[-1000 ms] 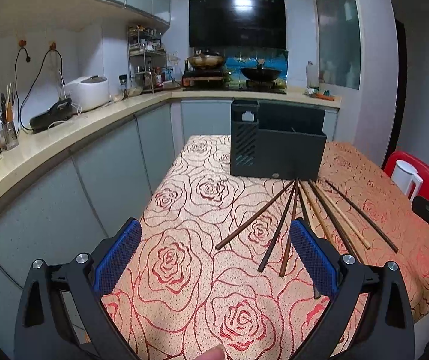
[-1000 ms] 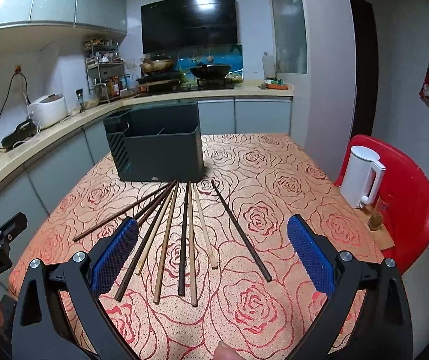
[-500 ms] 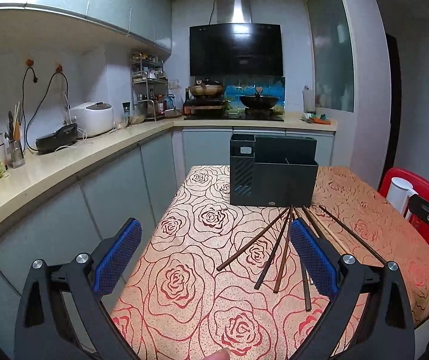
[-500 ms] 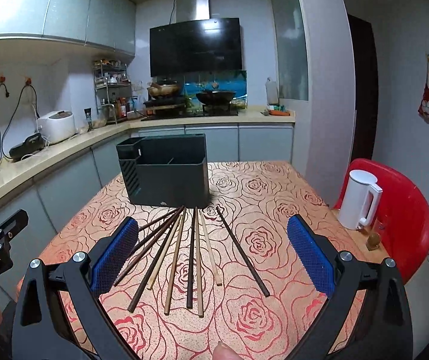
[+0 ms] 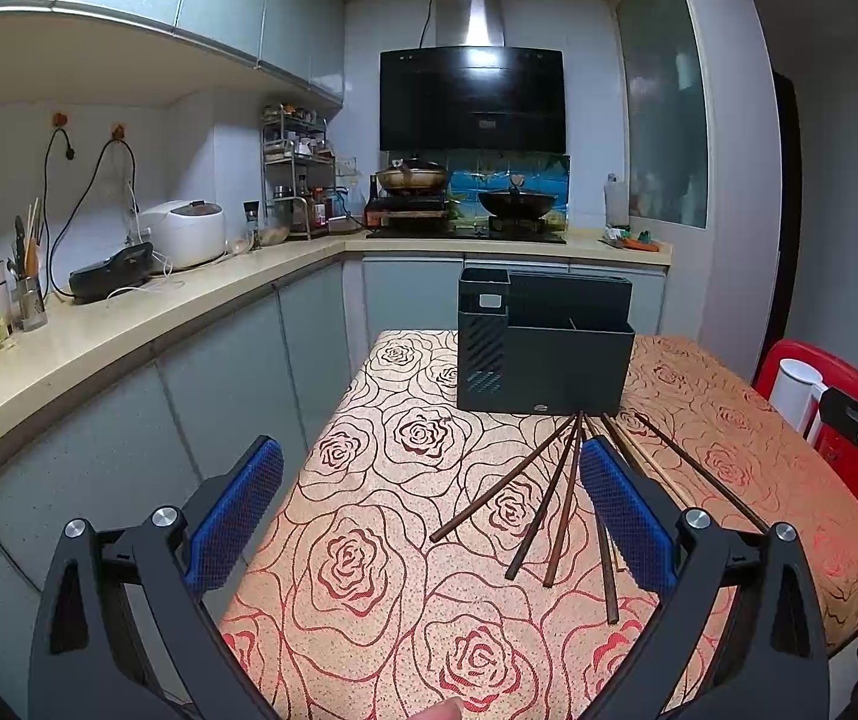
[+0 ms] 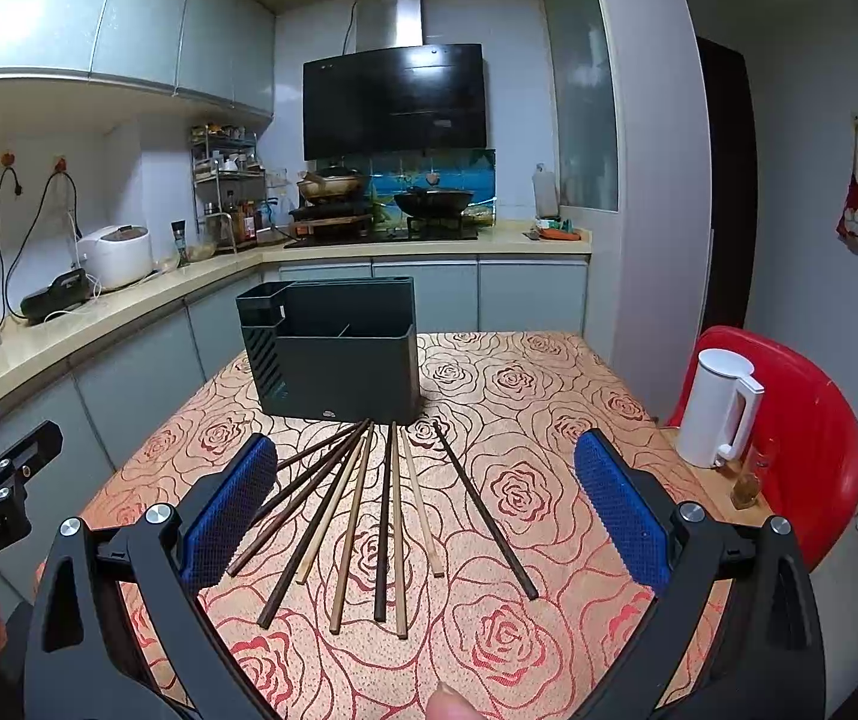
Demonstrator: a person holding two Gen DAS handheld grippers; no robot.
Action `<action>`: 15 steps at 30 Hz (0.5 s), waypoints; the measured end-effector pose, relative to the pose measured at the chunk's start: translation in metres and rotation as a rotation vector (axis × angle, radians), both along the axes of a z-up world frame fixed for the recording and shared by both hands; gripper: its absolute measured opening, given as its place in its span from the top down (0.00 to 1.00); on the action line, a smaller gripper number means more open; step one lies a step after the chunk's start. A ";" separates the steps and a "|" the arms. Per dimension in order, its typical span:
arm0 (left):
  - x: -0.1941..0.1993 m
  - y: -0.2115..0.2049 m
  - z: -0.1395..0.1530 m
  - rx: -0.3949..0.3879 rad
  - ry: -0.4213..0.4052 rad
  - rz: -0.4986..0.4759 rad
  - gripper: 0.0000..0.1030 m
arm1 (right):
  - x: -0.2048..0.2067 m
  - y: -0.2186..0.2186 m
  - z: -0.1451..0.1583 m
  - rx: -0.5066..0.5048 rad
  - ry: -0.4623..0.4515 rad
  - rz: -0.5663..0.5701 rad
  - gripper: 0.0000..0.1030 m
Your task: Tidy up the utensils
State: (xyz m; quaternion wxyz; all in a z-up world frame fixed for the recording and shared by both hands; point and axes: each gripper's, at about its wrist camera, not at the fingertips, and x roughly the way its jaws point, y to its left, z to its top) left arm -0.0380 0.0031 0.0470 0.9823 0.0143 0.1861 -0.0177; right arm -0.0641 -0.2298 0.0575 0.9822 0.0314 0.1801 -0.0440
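Several brown and tan chopsticks (image 6: 390, 516) lie fanned out on the rose-patterned tablecloth (image 6: 525, 396), their far ends meeting just in front of a dark utensil holder (image 6: 339, 360) with compartments. In the left wrist view the chopsticks (image 5: 555, 498) lie right of centre and the holder (image 5: 543, 354) stands behind them. My left gripper (image 5: 429, 510) is open and empty above the table's near left part. My right gripper (image 6: 423, 507) is open and empty above the chopsticks' near ends.
A white kettle (image 6: 723, 414) stands by a red chair (image 6: 801, 420) at the right of the table. A kitchen counter (image 5: 129, 324) with a rice cooker (image 5: 183, 234) runs along the left. The stove with pans (image 5: 465, 204) is behind.
Both grippers have risen and tilted up, so the table and holder sit lower and farther in view. Both stay open. The chopsticks have not moved.
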 end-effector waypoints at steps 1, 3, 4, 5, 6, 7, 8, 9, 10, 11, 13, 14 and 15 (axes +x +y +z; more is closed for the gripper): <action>0.000 0.000 0.000 0.001 0.000 -0.001 0.07 | 0.000 0.000 0.000 0.000 0.000 -0.001 0.06; 0.000 0.000 0.000 0.001 -0.001 -0.001 0.07 | 0.000 0.000 0.000 0.001 0.000 0.000 0.06; 0.000 0.001 0.000 0.001 -0.002 -0.001 0.07 | 0.000 0.000 0.000 0.000 0.000 0.000 0.06; 0.000 0.000 0.000 0.002 -0.002 -0.002 0.07 | 0.000 0.000 0.000 -0.001 0.000 -0.001 0.06; 0.000 0.000 0.000 0.001 -0.001 -0.002 0.07 | 0.000 0.000 0.000 -0.001 0.000 0.000 0.06; 0.000 0.000 0.000 0.001 -0.001 -0.002 0.07 | 0.000 0.000 0.000 -0.002 0.001 0.000 0.06; 0.001 0.001 -0.001 0.001 0.000 -0.002 0.07 | 0.000 0.000 0.000 -0.001 0.001 0.000 0.06; 0.001 0.000 -0.001 0.000 0.002 -0.002 0.07 | 0.000 0.000 0.000 -0.002 0.001 0.000 0.06; 0.001 0.000 -0.001 0.000 0.003 -0.003 0.07 | 0.000 0.000 0.000 -0.001 0.001 -0.001 0.06; 0.001 0.000 -0.002 0.000 0.004 -0.003 0.07 | 0.000 0.000 0.000 -0.001 0.001 0.000 0.06; 0.001 -0.001 -0.002 0.000 0.006 -0.004 0.07 | -0.001 0.000 0.000 0.000 0.003 0.000 0.06; 0.001 -0.001 -0.002 0.000 0.006 -0.004 0.07 | -0.001 0.001 -0.001 -0.002 0.002 0.000 0.06; 0.000 -0.001 -0.002 0.000 0.006 -0.004 0.07 | -0.001 0.001 -0.001 -0.002 0.002 0.001 0.06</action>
